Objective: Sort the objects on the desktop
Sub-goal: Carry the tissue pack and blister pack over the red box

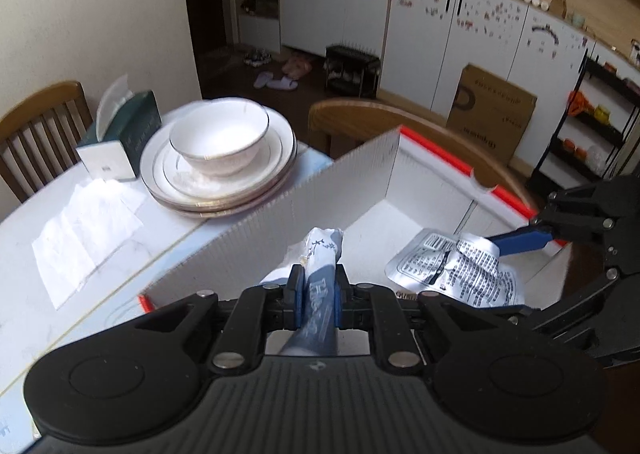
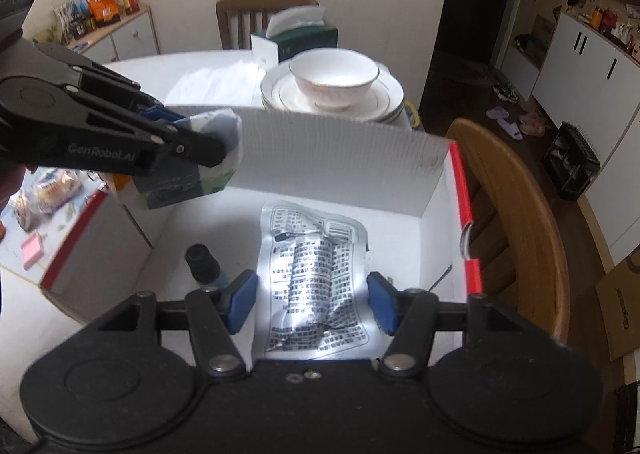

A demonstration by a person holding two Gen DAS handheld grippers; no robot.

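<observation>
left hand-held gripper [image 1: 316, 286], crumpled blue-white packet [image 1: 320, 254]

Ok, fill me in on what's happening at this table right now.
A person is sorting items into a white corrugated plastic box with handheld grippers. The left gripper is shut on a crumpled blue-and-white packet and holds it above the box. The right gripper is open over a flat silver foil pouch with black print that lies on the box floor. A small dark bottle also lies in the box. A white bowl on stacked plates sits behind it.
</observation>
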